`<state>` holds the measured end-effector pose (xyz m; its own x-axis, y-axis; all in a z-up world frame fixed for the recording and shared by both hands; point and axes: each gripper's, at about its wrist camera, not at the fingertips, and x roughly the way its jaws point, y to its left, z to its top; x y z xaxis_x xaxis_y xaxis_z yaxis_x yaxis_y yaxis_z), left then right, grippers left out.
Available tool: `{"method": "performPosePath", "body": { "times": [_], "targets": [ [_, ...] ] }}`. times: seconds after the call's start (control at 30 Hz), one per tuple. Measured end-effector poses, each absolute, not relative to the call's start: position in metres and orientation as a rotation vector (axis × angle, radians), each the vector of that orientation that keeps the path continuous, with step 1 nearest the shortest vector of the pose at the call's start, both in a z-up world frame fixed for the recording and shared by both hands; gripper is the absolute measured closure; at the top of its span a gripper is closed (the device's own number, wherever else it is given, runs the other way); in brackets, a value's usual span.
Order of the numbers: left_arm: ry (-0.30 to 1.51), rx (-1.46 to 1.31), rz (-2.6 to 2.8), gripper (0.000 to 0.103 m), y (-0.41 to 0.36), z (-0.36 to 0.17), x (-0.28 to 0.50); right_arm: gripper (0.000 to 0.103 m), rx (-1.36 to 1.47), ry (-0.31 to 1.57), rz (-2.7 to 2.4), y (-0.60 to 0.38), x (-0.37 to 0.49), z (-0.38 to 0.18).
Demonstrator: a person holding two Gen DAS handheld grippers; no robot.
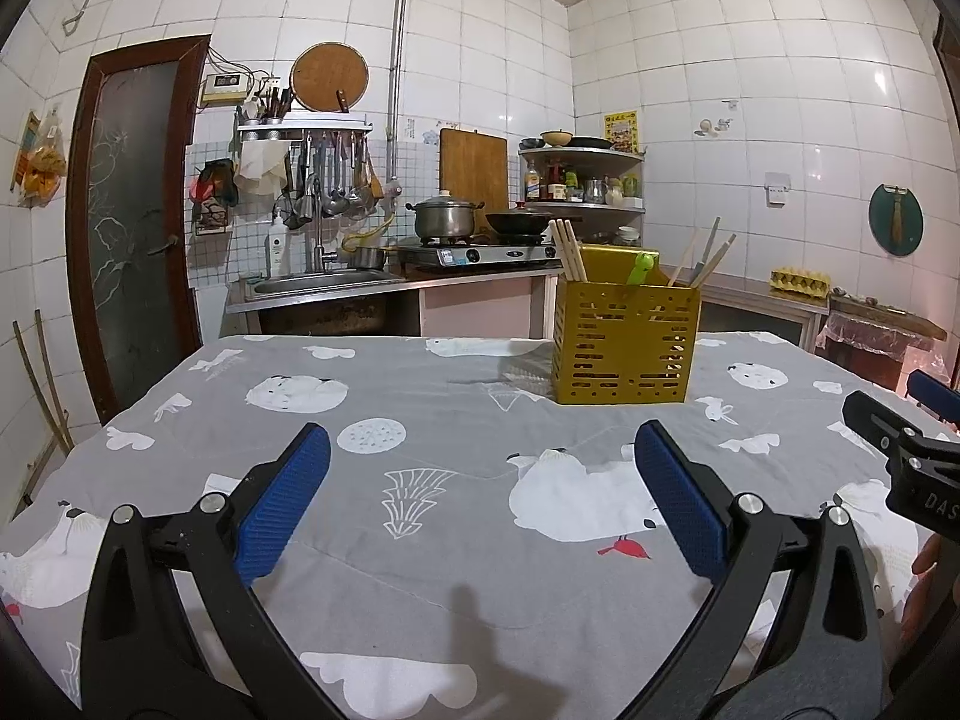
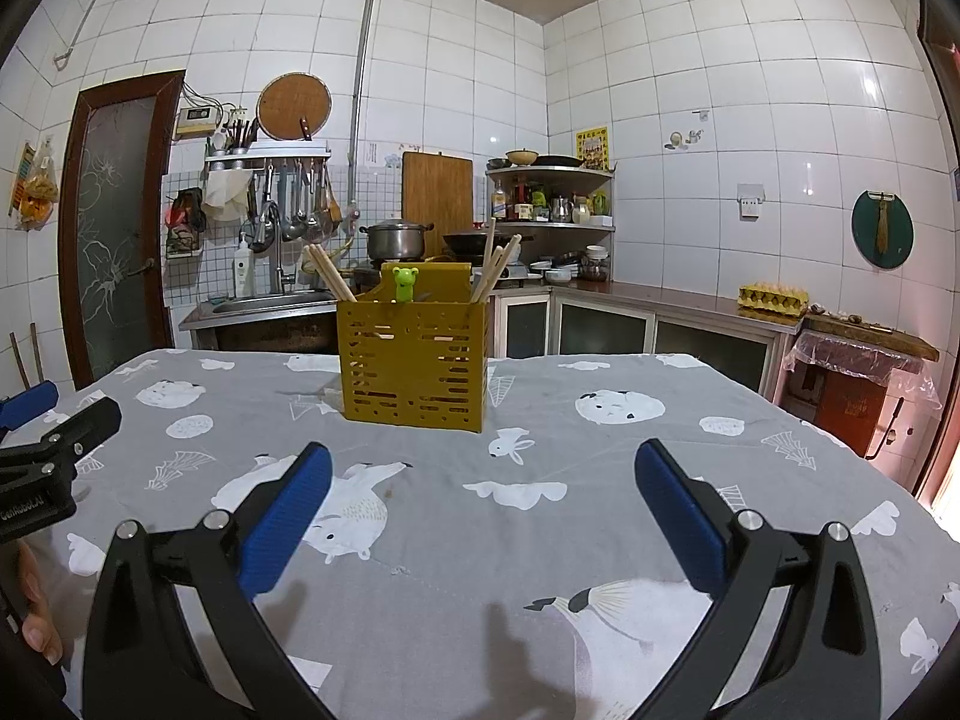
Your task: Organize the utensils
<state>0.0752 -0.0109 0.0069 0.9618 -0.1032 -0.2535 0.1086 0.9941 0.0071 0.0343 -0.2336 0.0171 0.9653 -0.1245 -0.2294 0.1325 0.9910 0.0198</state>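
Presently, counts: one mustard-yellow slotted plastic utensil caddy [image 2: 412, 360]; two black grippers with blue ribbed pads; one green frog-headed utensil [image 2: 404, 285]; wooden chopsticks in two bundles.
Left bundle: pale wooden chopsticks [image 2: 329, 277], at least three tips showing in the left wrist view, exact number uncertain.
Right bundle: pale wooden chopsticks [image 2: 493, 267], with one grey flat-handled piece [image 1: 708, 249] among them; about four sticks in all.
Long axes: both bundles stand near upright; the left bundle leans up and to the left, the right bundle leans up and to the right. The frog piece stands upright, head up.
Caddy contents: left bundle in the left end, frog piece near the middle, right bundle in the right end. Dividers inside cannot be made out.
Caddy position: standing on the bench [image 2: 600, 540] covered by a grey cloth printed with white animals, toward its far edge, well apart from both grippers.
Left gripper [image 1: 480, 498]: pads wide apart, nothing between them, over the cloth.
Right gripper [image 2: 483, 507]: pads wide apart, nothing between them, over the cloth.
Hands: fingertips [image 2: 36, 624] of the person show at the frame edge.
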Motion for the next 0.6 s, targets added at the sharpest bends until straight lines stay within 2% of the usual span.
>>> {"method": "performPosePath", "body": {
  "times": [0.6],
  "targets": [
    [0.255,0.022,-0.108,0.005,-0.0115,0.0069,0.0747,0.004,0.026,0.221,-0.132,-0.2326,0.0318,0.0194]
  ]
}}
